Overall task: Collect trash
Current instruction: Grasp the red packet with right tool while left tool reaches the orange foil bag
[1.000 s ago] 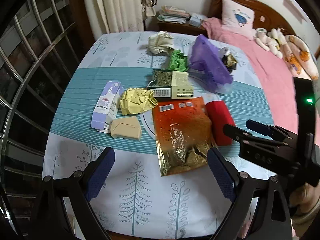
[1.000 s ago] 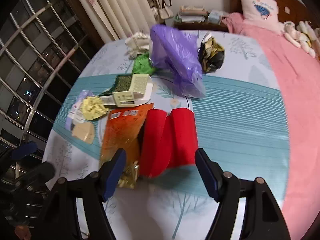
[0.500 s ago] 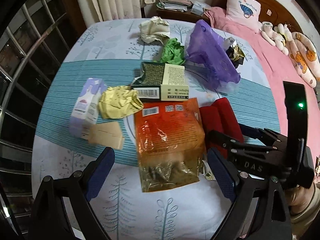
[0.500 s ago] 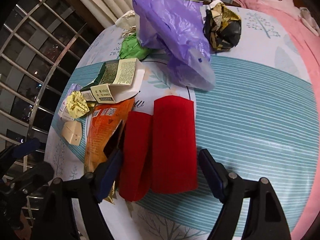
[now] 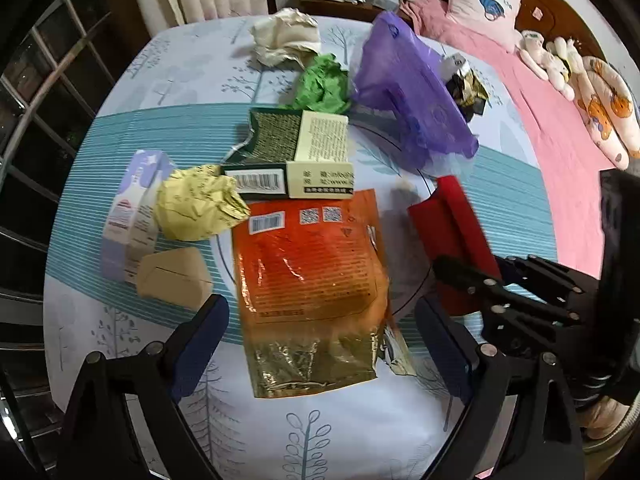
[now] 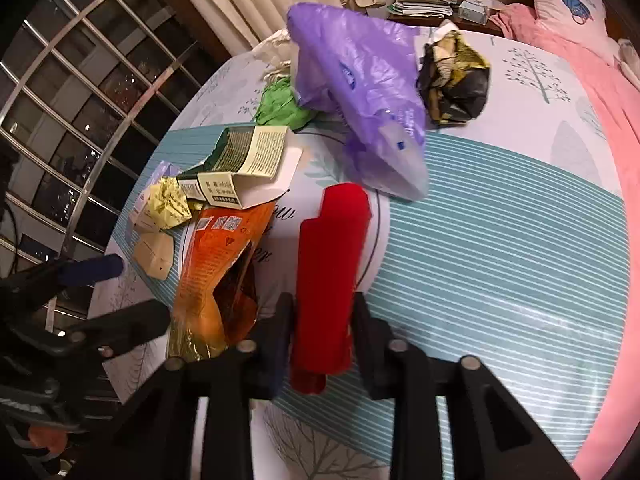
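Black linkage claws (image 5: 320, 340) (image 6: 322, 320); blue pads (image 5: 200, 344); silver rivets; beige knit sleeve (image 5: 608, 436).

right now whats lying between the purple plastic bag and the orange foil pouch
In the right wrist view, only bare tablecloth lies between the purple plastic bag and the orange foil pouch. The red packet sits off to the side, clamped in the right tool.

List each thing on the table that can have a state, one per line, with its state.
Red box: folded flat, clamped between the right gripper's fingers.
Orange bag: torn open, empty, lying flat.
Green-and-cream box: opened, flattened.
Purple plastic bag: slumped, mouth not visible.
Yellow paper: crumpled.
Green paper: crumpled.
Left gripper: open, astride the orange bag.
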